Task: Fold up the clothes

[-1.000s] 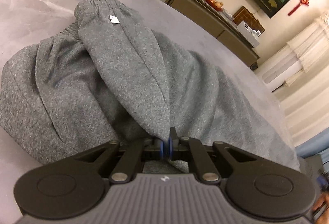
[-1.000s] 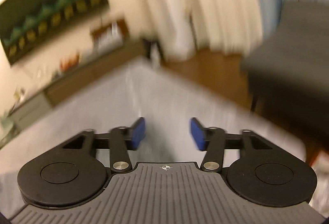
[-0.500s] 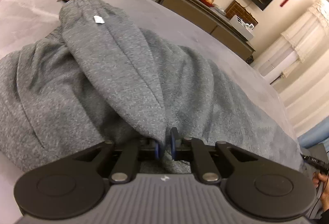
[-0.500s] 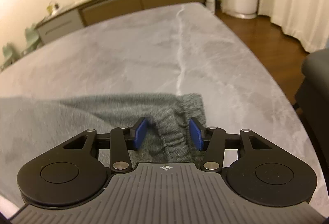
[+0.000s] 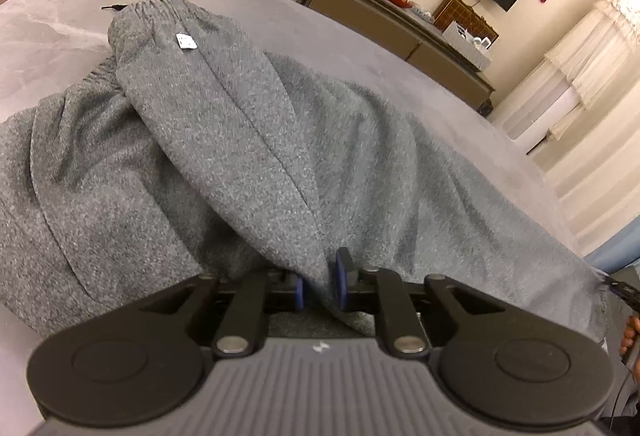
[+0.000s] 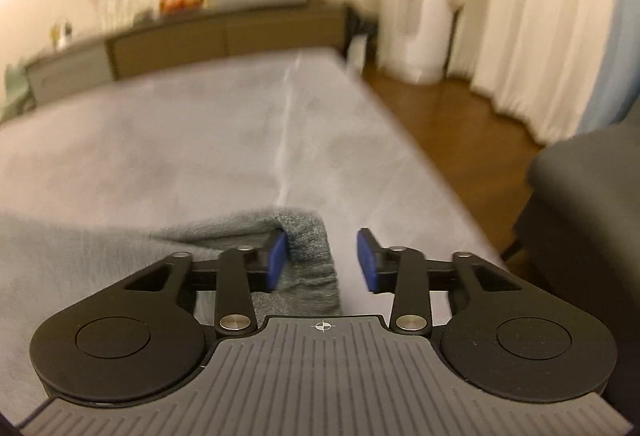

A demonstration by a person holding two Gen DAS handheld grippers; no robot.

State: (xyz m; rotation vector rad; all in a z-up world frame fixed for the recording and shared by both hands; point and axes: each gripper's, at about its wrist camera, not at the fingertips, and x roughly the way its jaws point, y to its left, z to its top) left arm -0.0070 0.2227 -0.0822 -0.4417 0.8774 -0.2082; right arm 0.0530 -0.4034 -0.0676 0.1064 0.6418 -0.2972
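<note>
Your grey sweatpants [image 5: 248,155] lie spread over most of the grey marbled worktop [image 5: 360,47], and by the look of it you are early in the fold: one leg is laid over the bulk of the garment, its elastic cuff [image 5: 148,9] resting at the far left, but the cloth beneath is bunched and creased, nothing squared into a neat stack, so smoothing and at least one more fold seem left to do. In the right wrist view the other leg's ribbed cuff [image 6: 308,256] lies at the near edge of the worktop, to the right of the pile. Your left hand-held gripper [image 5: 320,280] has a ridge of the upper leg between its blue pads; its jaws have just been easing apart, the right-hand pad now stands off the cloth, and the grip looks all but released. Your right hand-held gripper [image 6: 322,260] stands with its jaws well apart and has just been opening further; the cuff lies against its left pad with bare worktop before the right one, so it has hold of nothing. A small white label [image 5: 187,41] sits near the far cuff; any print on it is too small to read, and no brand shows elsewhere on the garment.
</note>
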